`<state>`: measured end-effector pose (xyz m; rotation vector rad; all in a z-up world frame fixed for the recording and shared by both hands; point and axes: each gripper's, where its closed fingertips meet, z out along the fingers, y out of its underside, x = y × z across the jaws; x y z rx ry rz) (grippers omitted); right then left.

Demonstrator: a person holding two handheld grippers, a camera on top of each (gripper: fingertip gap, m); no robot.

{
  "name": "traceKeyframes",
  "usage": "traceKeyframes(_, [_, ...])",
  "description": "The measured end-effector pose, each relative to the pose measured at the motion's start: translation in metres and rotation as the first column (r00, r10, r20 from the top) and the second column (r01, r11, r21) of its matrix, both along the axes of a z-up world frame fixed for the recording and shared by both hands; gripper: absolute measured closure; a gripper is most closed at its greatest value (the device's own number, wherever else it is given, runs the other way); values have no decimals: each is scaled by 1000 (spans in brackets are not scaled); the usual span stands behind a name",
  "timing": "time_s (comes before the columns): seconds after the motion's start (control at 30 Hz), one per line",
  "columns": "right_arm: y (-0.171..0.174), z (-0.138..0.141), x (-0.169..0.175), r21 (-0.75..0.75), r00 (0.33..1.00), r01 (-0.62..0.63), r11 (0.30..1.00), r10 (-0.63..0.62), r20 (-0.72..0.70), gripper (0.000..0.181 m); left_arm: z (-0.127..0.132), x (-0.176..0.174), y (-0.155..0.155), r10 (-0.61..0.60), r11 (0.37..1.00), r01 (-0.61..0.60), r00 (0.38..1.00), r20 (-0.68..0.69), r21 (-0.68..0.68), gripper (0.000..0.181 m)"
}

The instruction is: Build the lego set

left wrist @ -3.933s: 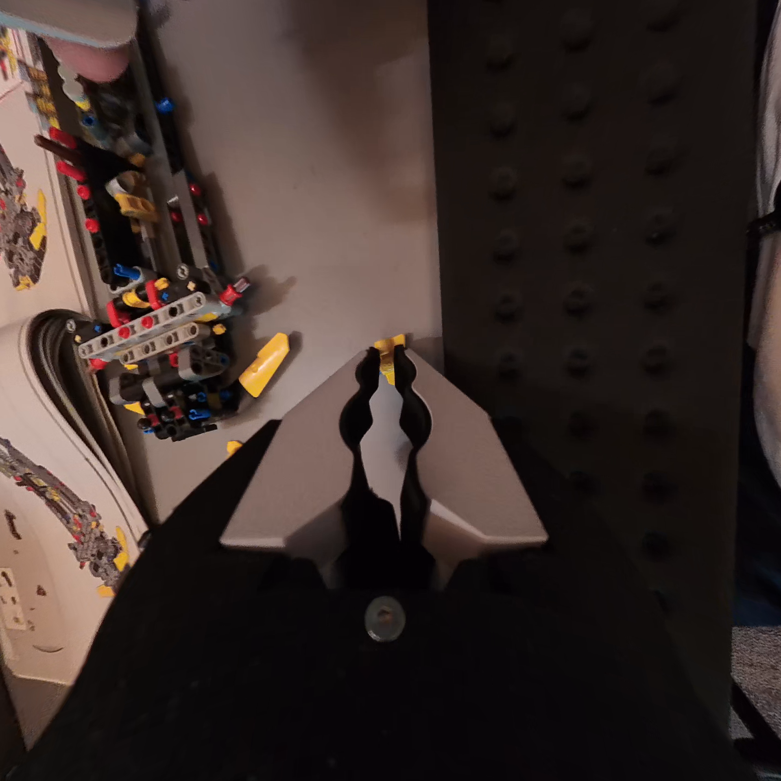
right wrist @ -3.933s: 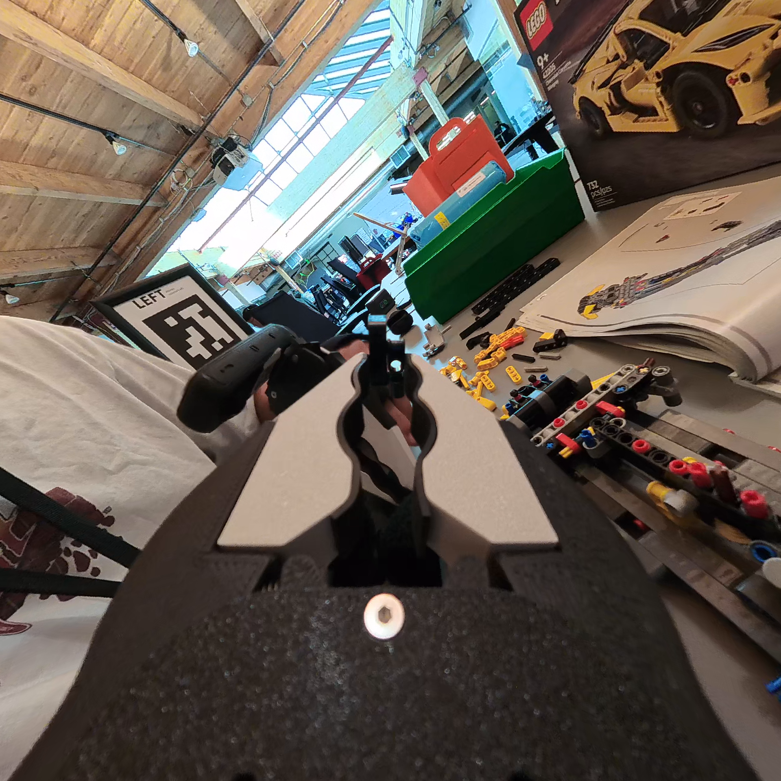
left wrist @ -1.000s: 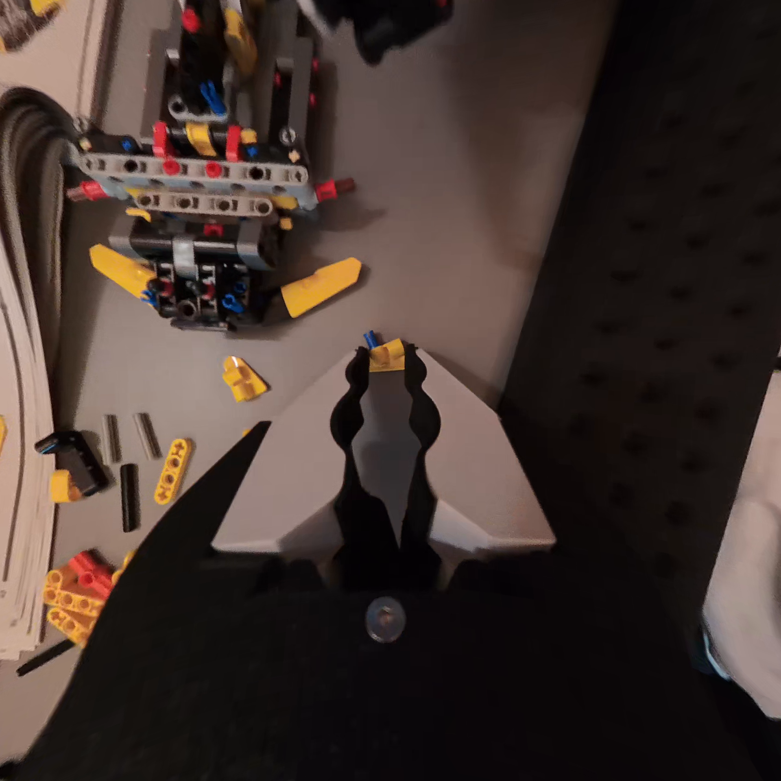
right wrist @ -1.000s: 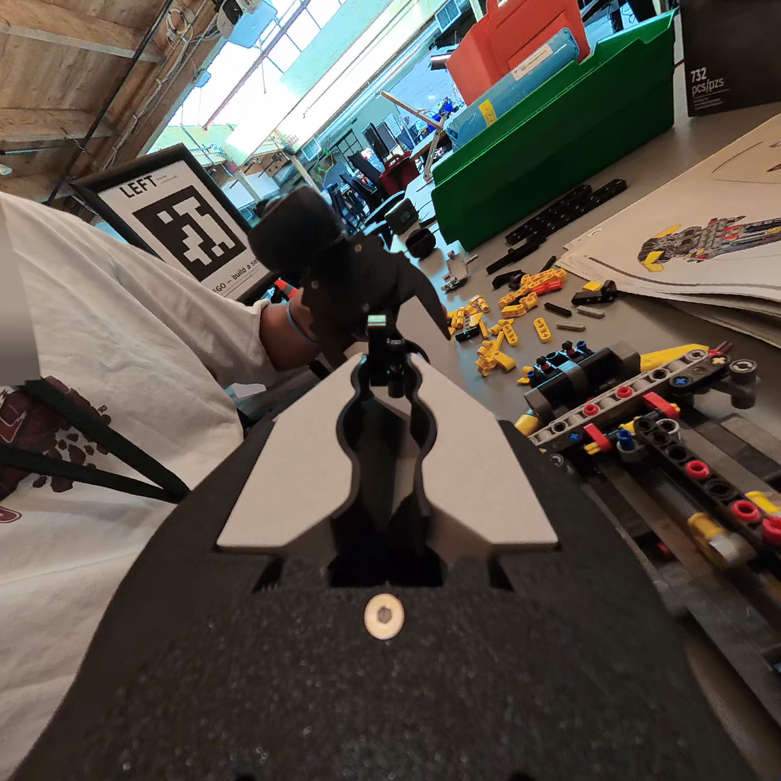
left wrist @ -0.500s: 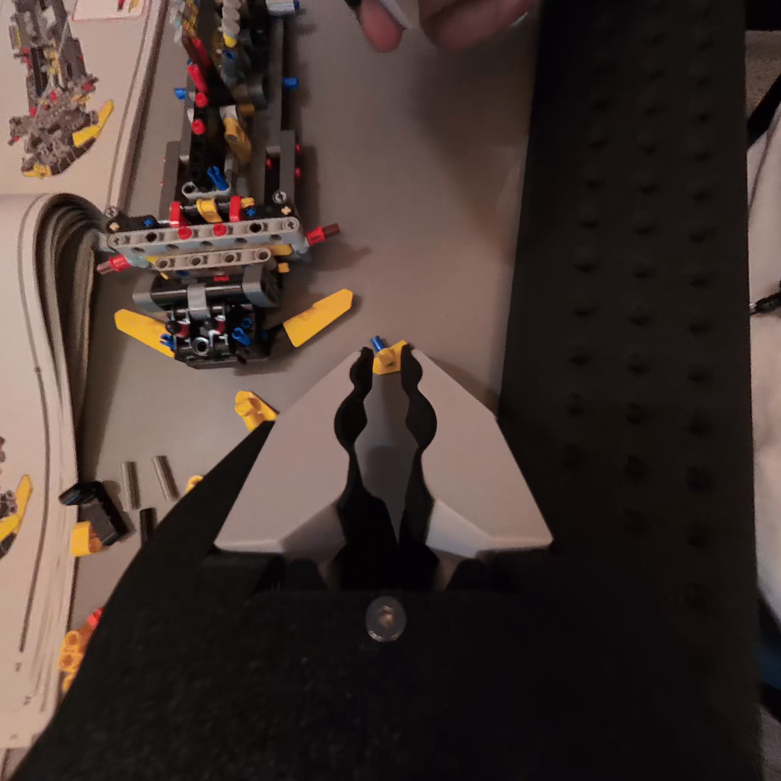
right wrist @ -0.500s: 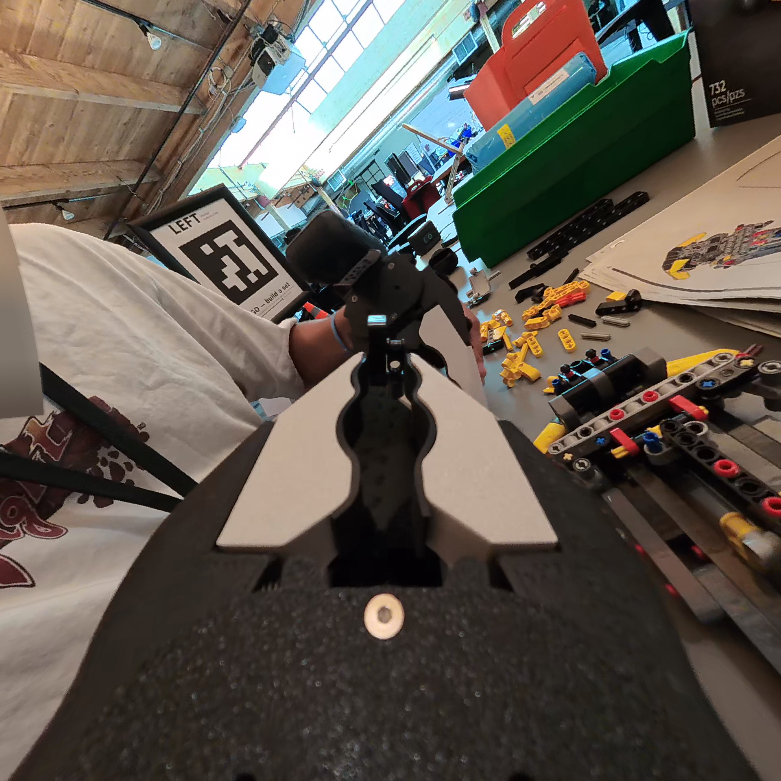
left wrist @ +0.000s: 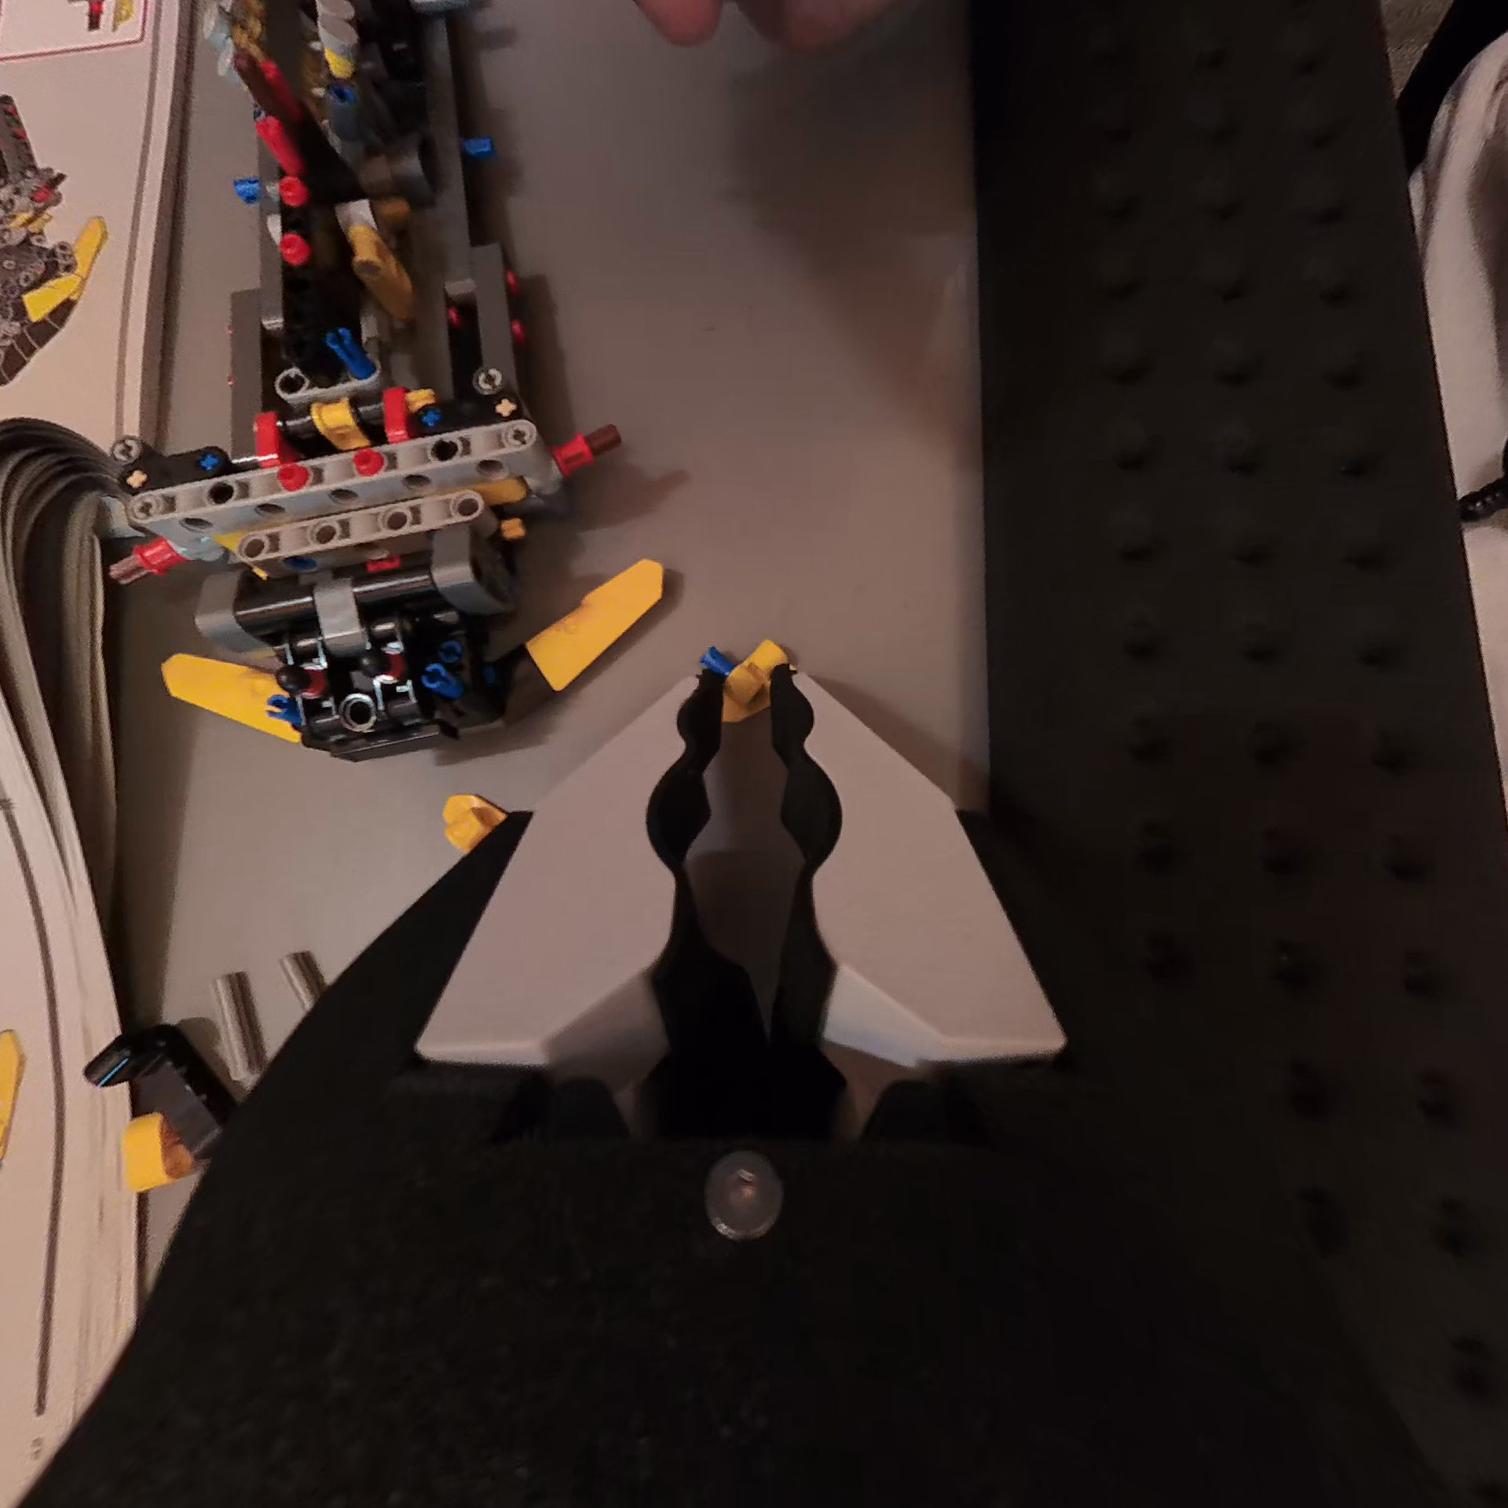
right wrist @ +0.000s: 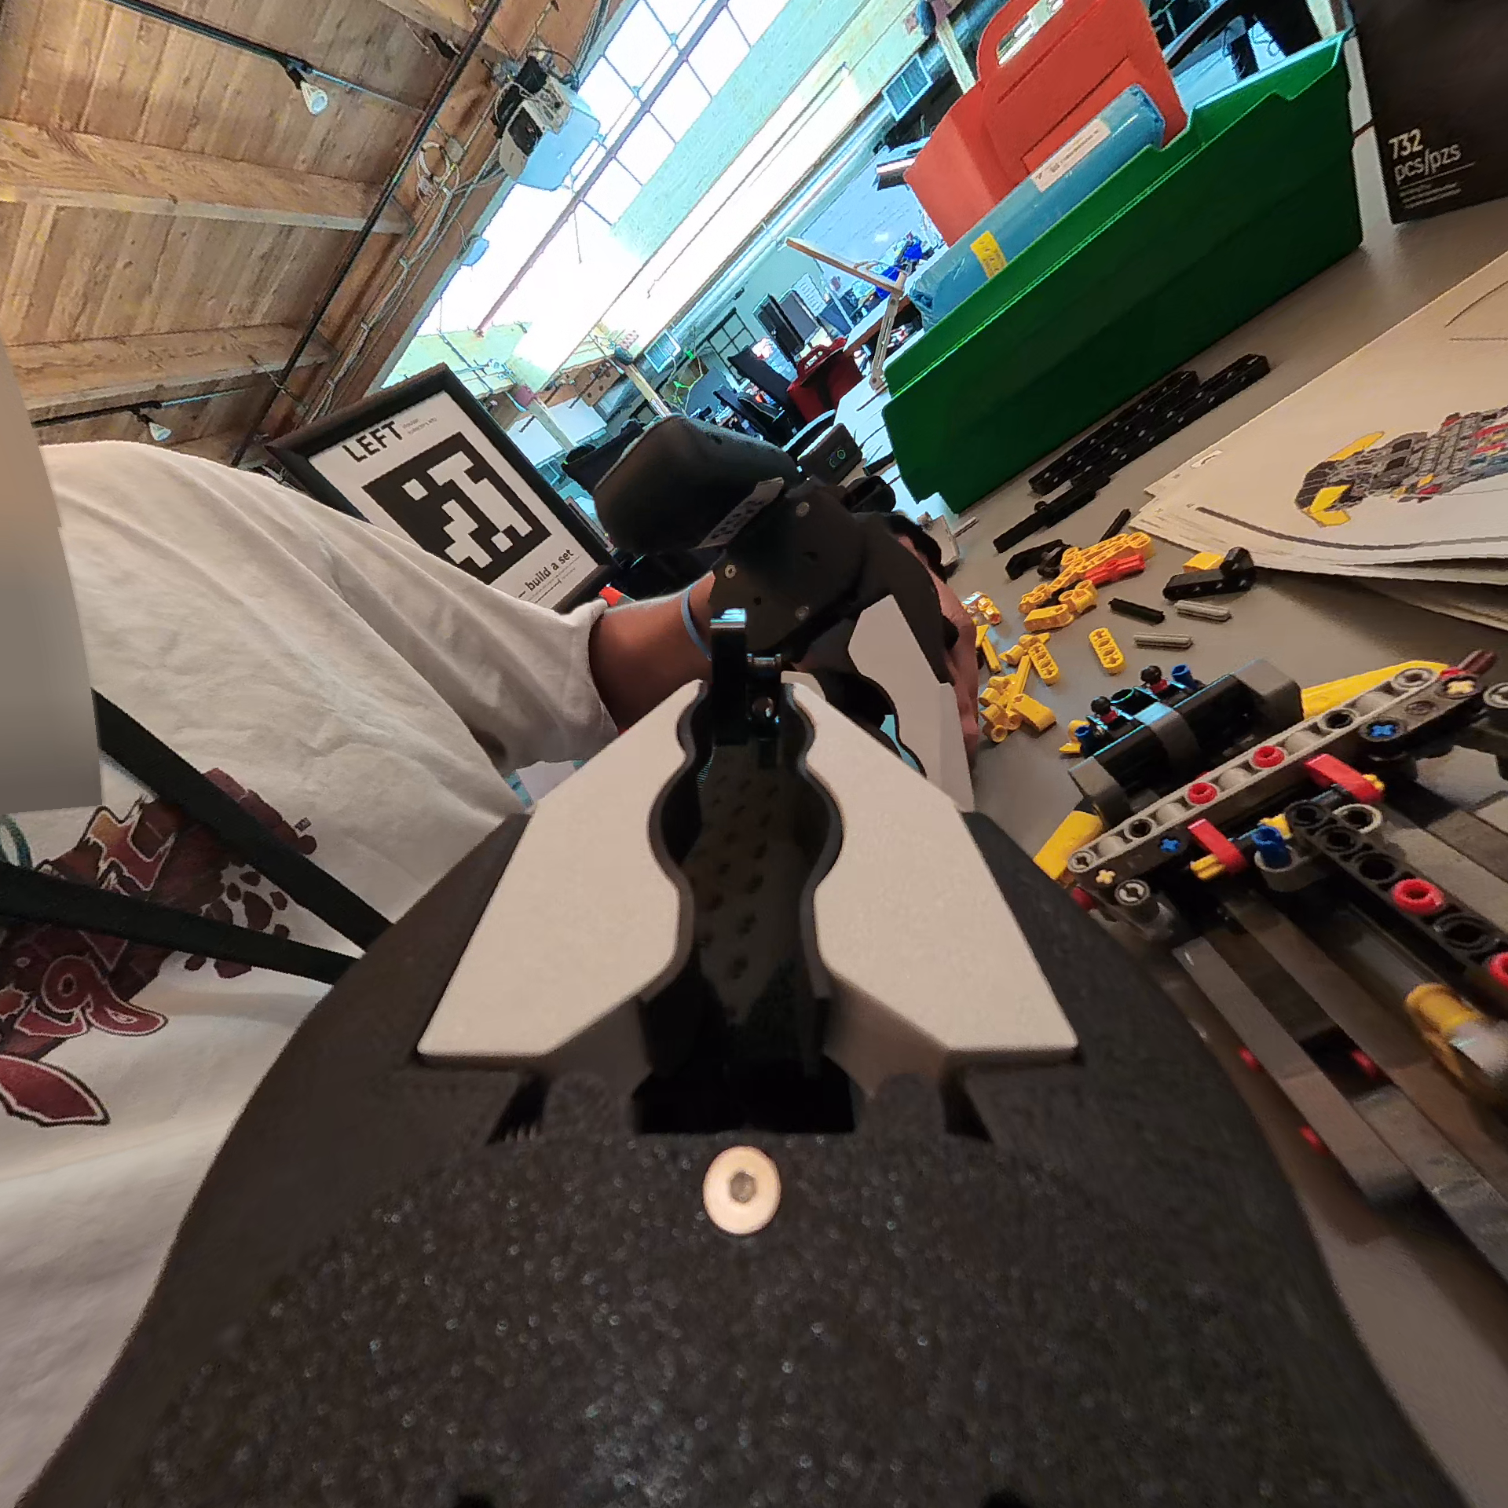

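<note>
Lego piece (left wrist: 749, 684) — yellow, pinched in left tool (left wrist: 744, 681); right tool (right wrist: 747, 669) gripping black part (right wrist: 729, 653).

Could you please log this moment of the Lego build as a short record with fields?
left hand-held gripper: shut on a small yellow piece with a blue pin, above the grey table
right hand-held gripper: shut on a small black piece, held in the air
chassis build: on the table, left of the left hand-held gripper; a yellow panel on each side of its near end
loose parts: yellow and black, scattered beside the instruction booklet
background: green bin
</note>
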<state>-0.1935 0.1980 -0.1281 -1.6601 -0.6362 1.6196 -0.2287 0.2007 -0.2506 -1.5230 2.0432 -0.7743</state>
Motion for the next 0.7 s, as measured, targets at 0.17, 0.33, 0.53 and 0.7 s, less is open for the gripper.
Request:
traceKeyframes(0.17, [0, -3, -1, 3, 1000, 0, 1000, 0, 22, 167, 0, -1, 1, 7, 1000, -7, 1000, 3, 25, 173])
traceKeyframes(0.33, [6, 0, 7, 31, 999, 52, 998, -52, 15, 167, 43, 11, -15, 77, 958, -17, 977, 200, -286, 173])
traceKeyframes(0.53, [-11, 21, -1, 85, 991, -47, 995, 57, -121, 167, 154, 21, -34, 234, 569, 341, 805, 545, -748, 174])
traceKeyframes(0.7, [-12, 50, -1, 225, 959, 15, 974, 49, -278, 167, 181, 21, -26, 324, 262, 511, 752, 573, -819, 174])
